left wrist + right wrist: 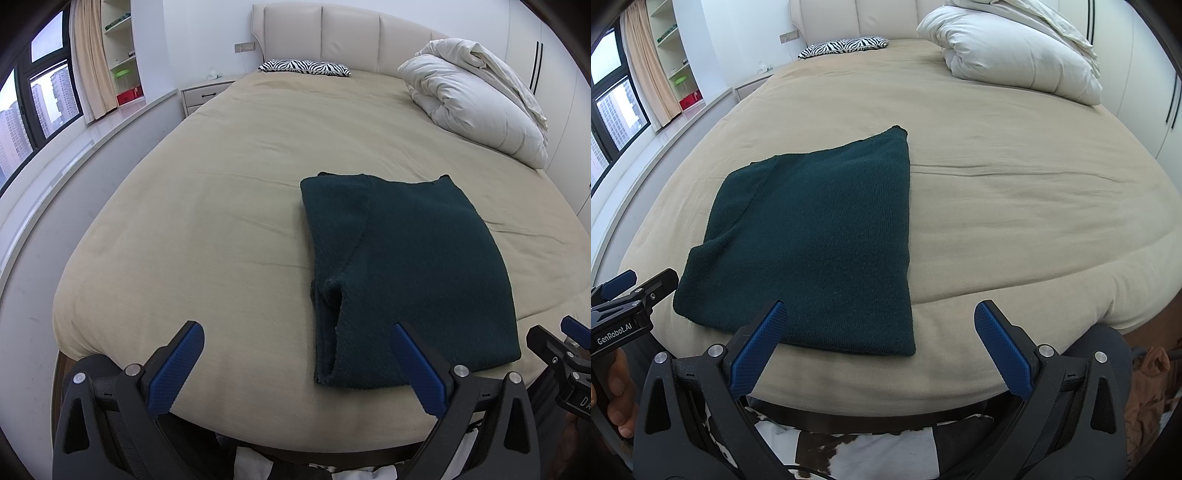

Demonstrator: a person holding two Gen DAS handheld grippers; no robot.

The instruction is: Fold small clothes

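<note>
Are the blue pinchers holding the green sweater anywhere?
No. Both the left gripper and right gripper are open and empty; the green sweater lies folded on the bed, untouched.

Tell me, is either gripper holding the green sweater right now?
No, the left gripper and right gripper are open above the sweater.

Dark green knit garment [406,273], folded flat rectangle, near bed's foot edge [960,369].

"GenRobot.AI" in white on left hand-held gripper [618,291] body, other lettering unreadable
</note>
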